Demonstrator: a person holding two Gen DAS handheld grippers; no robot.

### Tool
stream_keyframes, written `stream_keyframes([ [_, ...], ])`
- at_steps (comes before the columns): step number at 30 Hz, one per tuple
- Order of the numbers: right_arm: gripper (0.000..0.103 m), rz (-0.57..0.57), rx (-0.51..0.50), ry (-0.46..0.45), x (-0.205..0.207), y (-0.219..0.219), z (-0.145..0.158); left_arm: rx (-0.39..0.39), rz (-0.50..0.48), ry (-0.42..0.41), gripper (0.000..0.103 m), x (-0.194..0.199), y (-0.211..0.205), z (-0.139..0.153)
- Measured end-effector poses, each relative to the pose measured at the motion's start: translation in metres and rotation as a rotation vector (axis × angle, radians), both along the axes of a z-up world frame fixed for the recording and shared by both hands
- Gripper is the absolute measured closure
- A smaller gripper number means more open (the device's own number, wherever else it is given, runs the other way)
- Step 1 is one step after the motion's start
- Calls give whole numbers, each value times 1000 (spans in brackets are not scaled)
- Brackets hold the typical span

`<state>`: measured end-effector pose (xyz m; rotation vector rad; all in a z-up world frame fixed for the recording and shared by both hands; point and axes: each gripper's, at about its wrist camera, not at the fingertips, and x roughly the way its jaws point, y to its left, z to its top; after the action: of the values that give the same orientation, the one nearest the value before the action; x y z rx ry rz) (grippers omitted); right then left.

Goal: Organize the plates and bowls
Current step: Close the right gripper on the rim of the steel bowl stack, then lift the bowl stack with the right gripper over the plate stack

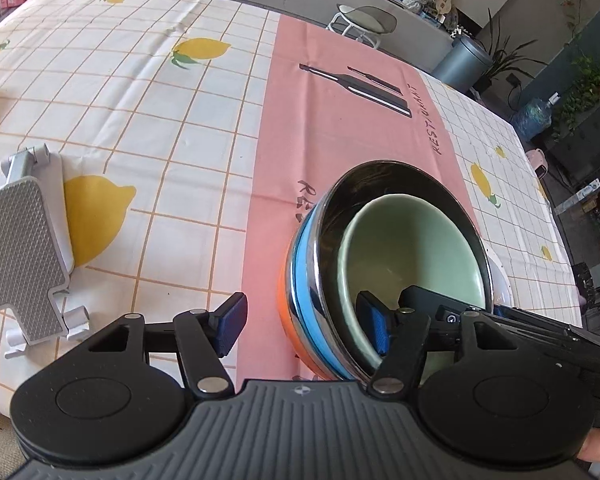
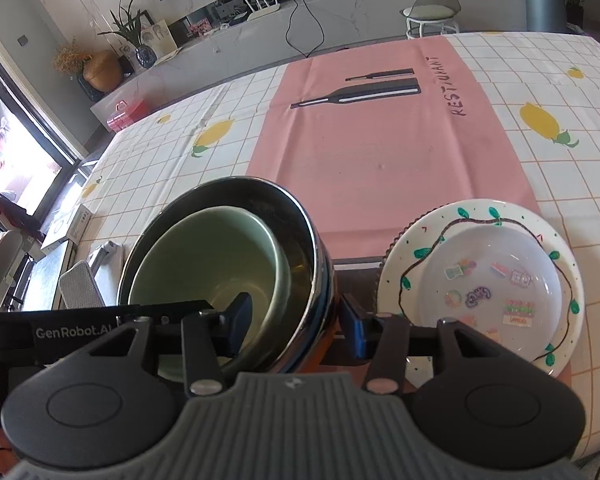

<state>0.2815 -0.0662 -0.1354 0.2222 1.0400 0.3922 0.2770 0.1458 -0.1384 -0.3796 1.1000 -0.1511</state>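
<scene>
A stack of nested bowls stands on the pink mat: an orange bowl (image 1: pixel 286 320) at the bottom, a blue-banded one, a steel bowl (image 1: pixel 400 176), and a pale green bowl (image 1: pixel 416 248) innermost. My left gripper (image 1: pixel 303 326) is open and straddles the stack's near left wall, one pad inside the green bowl, the other outside and clear of the orange wall. My right gripper (image 2: pixel 296 322) straddles the right wall of the steel bowl (image 2: pixel 316 248). One pad is inside the green bowl (image 2: pixel 204 256) and one outside; I see a gap at the inner pad. To the right lies a leaf-painted white plate (image 2: pixel 416 240) holding a stickered white dish (image 2: pixel 500 276).
A dark ridged plate (image 2: pixel 386 252) lies under the painted plate. A grey-and-white folding stand (image 1: pixel 24 248) lies on the lemon-print tablecloth (image 1: pixel 140 100) to the left. The pink mat (image 1: pixel 340 128) stretches away behind the bowls. A stool (image 1: pixel 364 20) stands beyond the table's far edge.
</scene>
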Motion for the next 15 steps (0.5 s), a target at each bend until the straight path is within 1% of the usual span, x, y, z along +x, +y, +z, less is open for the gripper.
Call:
stream_keyframes([
  [4,52,24,2,63,13,4,-9,-67,39,24,26,1,9,-6],
  [9,52,61,1,60,17,16,-11,-51,71,17,26,-3,17,-4],
  [11,52,84,6,59,20,21,-12,-92,104,32,26,-4,23,-8],
  [13,49,91,23,69,25,21,-14,-161,142,57,26,-3,31,-15],
  [15,46,80,62,93,30,19,-19,-236,166,85,26,0,38,-23],
])
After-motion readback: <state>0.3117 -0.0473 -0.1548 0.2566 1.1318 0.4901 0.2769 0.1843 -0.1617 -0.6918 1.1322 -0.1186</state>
